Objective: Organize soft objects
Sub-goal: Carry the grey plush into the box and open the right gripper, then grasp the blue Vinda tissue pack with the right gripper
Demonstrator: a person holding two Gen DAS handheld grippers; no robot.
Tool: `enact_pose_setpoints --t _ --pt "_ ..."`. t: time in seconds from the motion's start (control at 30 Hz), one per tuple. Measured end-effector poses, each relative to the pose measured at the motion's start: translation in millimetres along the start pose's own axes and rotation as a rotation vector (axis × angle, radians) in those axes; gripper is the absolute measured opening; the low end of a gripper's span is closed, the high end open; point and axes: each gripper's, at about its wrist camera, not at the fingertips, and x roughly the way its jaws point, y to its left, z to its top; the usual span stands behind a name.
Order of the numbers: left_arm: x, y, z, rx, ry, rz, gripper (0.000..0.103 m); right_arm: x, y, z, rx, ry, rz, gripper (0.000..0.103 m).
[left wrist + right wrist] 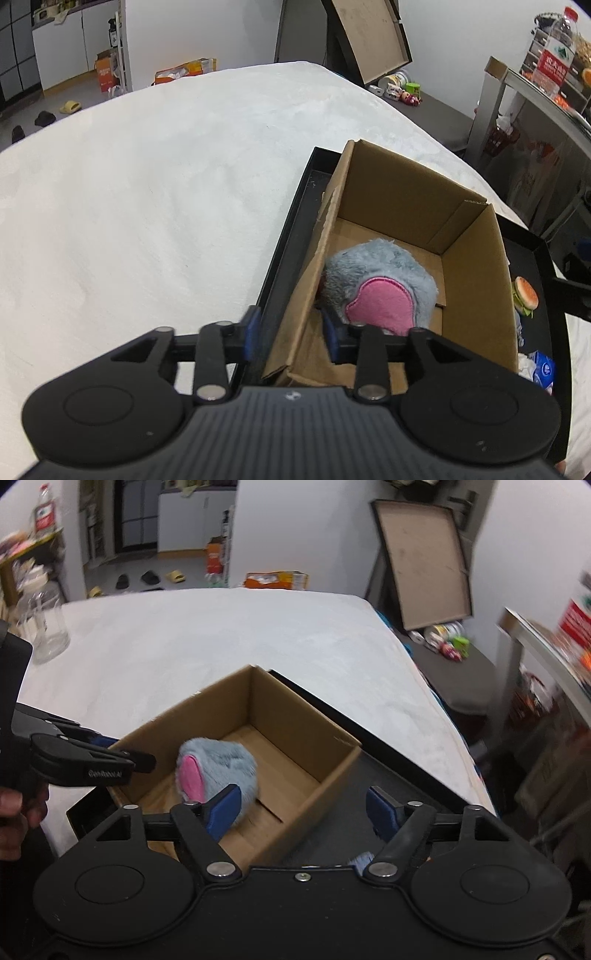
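A grey-blue plush toy (376,284) with a pink ear lies inside an open cardboard box (476,266). The box stands in a black tray (291,229) on a white-covered surface. My left gripper (291,334) is open and straddles the box's near left wall; its blue pads stand clear of the cardboard on both sides. In the right wrist view the plush toy (218,768) lies in the cardboard box (317,753), and my right gripper (304,812) hangs open and wide above its near corner, with nothing held. A hand holds the left gripper (129,753) at the box's left side.
A small burger toy (525,295) and a blue-white packet (543,369) lie in the tray right of the box. A glass jar (44,627) stands on the white surface (221,646) at the far left. A metal shelf (524,96) with a bottle stands to the right.
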Motion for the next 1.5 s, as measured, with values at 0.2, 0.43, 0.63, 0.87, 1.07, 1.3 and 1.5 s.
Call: enact_pose_setpoints --t 0.2,0.43,0.63,0.87,1.07,1.3,1.5 --pt "-5.4 -10.0 4.4 0.052 0.012 0.020 0.053 -3.9 -20.5 -23.2 0.115 0.010 -0.002 0.076" --pt "-11.1 -29.4 6.5 0.140 0.035 0.016 0.064 -4.7 -45.2 -53.5 0.304 0.027 0.006 0.078" --pt "-9.1 -43.4 7.1 0.186 0.058 0.029 0.068 -9.1 -63.0 -82.5 0.488 0.038 -0.033 0.090" --pt "-7.6 -52.7 9.7 0.229 0.072 0.066 0.068 -1.6 -78.6 -124.1 0.663 0.102 -0.027 0.091" --pt "-8.5 -58.7 13.0 0.262 0.079 0.093 0.069 15.5 -84.2 -137.0 0.723 0.151 -0.011 0.091" --pt "-6.4 -65.9 14.4 0.275 0.089 0.122 0.069 17.3 -98.0 -147.5 0.778 0.141 -0.036 0.091" --pt "-4.7 -71.7 16.6 0.288 0.096 0.140 0.069 21.3 -104.5 -153.9 0.783 0.162 -0.074 0.089"
